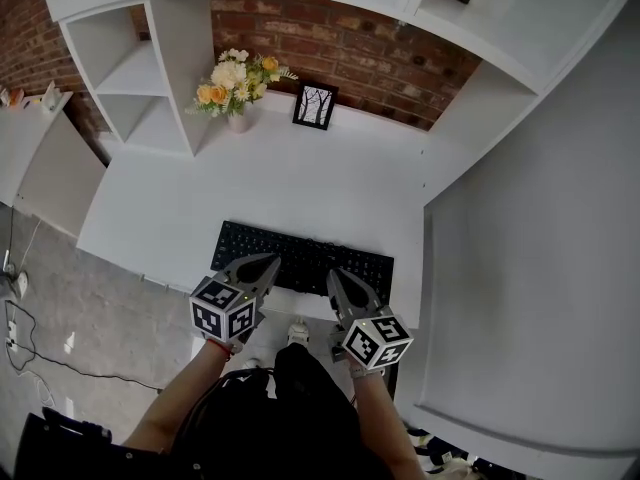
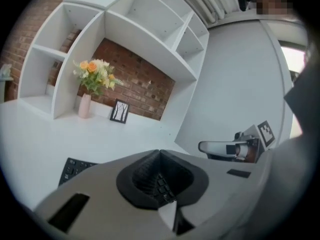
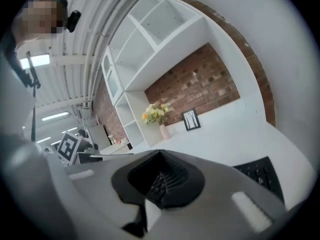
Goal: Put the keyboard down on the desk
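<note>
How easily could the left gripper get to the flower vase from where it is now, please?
Probably easily: the left gripper hangs over the near edge of the keyboard, and only bare desk lies between that and the vase. Its jaws are shut, so they would need opening first.

The flat black plastic keyboard (image 1: 300, 258) lies on the white desk (image 1: 290, 183), close to the front edge nearest me. My left gripper (image 1: 268, 262) is over the near edge of its left half, and my right gripper (image 1: 336, 275) over its right half. At the back, against the red brick wall (image 1: 350, 38), a pink vase of yellow flowers (image 1: 237, 93) stands with a small black picture frame (image 1: 315, 105) just to its right. White open shelves (image 1: 150, 78) stand to the vase's left.
</note>
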